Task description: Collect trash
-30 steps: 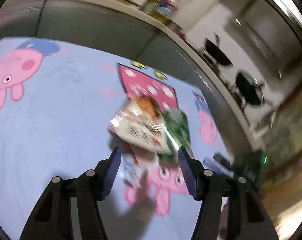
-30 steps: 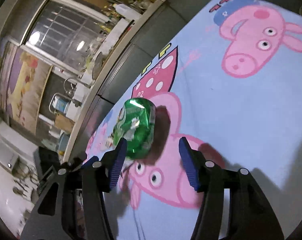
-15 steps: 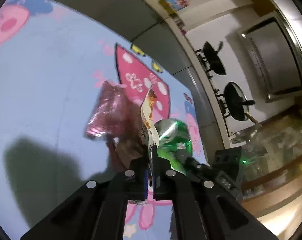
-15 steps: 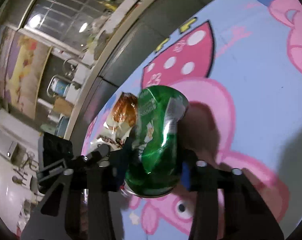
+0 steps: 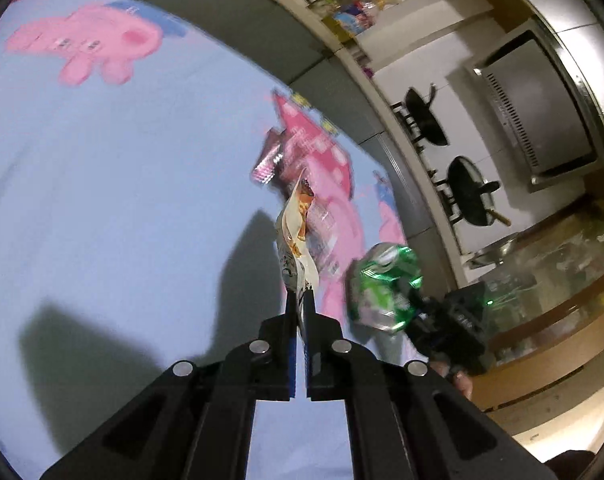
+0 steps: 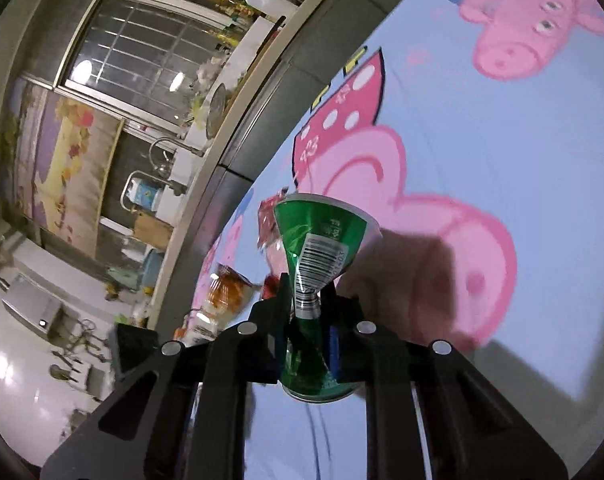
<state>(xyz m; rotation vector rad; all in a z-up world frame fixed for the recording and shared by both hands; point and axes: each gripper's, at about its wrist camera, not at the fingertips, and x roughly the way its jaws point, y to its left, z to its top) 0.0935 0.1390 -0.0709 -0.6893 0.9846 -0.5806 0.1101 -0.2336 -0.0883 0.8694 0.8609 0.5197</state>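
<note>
My left gripper [image 5: 300, 300] is shut on the lower edge of a white and orange snack wrapper [image 5: 292, 236], which stands up from the jaws above the blue cartoon tablecloth [image 5: 102, 208]. A pink foil wrapper [image 5: 267, 160] lies on the cloth beyond it. My right gripper [image 6: 308, 308] is closing on a green can [image 6: 322, 236]; the can is pinched thin at its middle between the pads. The left wrist view shows the same can [image 5: 384, 284] to the right, held off the cloth. The snack wrapper [image 6: 228, 292] appears left of the can, with the pink wrapper [image 6: 268, 216] behind it.
A grey counter edge [image 5: 238, 20] borders the cloth at the back. A stove with two dark woks [image 5: 468, 196] and a range hood [image 5: 538, 112] stand at the right. A sink and a barred window [image 6: 142, 68] lie to the left. A hand [image 5: 460, 380] grips the right tool.
Both grippers went from open to shut. The left took the snack wrapper and lifted it off the pink one; the right took the can and crushed its middle.
</note>
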